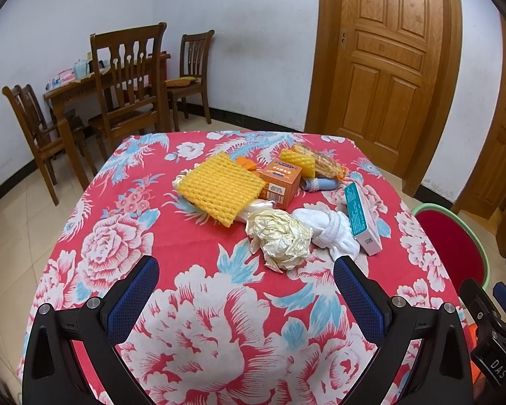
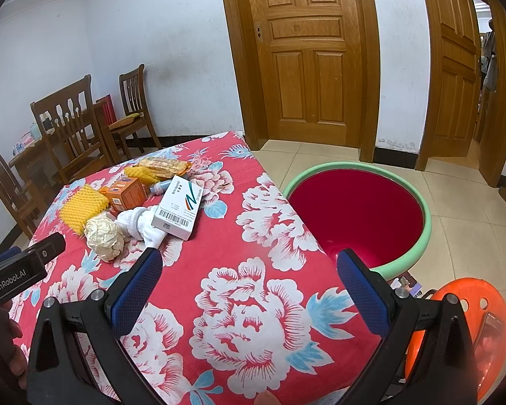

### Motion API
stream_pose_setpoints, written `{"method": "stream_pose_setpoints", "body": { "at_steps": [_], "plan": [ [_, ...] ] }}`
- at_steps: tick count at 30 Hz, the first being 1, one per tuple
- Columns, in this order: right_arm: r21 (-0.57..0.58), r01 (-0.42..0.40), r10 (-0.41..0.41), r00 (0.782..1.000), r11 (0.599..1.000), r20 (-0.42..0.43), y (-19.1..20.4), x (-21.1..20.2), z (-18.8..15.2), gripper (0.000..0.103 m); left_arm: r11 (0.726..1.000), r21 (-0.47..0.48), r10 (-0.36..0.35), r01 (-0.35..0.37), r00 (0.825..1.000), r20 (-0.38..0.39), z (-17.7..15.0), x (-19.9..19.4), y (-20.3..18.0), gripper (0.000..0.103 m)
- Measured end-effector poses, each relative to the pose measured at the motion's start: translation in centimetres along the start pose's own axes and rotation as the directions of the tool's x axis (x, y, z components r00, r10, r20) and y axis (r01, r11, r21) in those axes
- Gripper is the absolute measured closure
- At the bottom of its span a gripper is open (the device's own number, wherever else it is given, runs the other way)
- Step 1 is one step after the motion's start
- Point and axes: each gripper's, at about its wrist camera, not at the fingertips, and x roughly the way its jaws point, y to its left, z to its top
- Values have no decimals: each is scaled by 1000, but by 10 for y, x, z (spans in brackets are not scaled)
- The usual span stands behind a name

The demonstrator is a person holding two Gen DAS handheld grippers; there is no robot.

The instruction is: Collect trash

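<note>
Left wrist view: the left gripper point(image 1: 246, 278) hangs spread and empty over the tablecloth point(image 1: 199, 320). Just ahead of its right finger lies the paper ball point(image 1: 281, 234), touching a white sock point(image 1: 334, 231); the yellow foam net point(image 1: 219, 187), orange box point(image 1: 281, 182) and white box point(image 1: 362, 217) lie farther ahead. Best to centre the ball between the fingers before squeezing, clear of the sock.

Right wrist view: the right gripper point(image 2: 249, 270) is likewise released, holding nothing. The trash sits ahead and left; the red bin point(image 2: 357, 214) stands ahead and right, beside the table, ready for drops.
</note>
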Motion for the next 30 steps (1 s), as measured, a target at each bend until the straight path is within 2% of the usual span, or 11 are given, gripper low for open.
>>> {"method": "stream_pose_setpoints", "body": {
  "at_steps": [17,22,30],
  "plan": [
    [0,-1,1,1000,1000,-5,0,2,-2,1,1000,-4,3,-3,1000,-21,-6,8,2,0],
    [-5,3,-3,1000,1000,-14,2,6,-9,1,1000,-7,4,-4,999,-37,-6,14,2,0],
    [-8,13,-13,999,1000,-31,1,17,0,1,1000,-13,14,-15,996,-83,-6,34,5,0]
  ]
}}
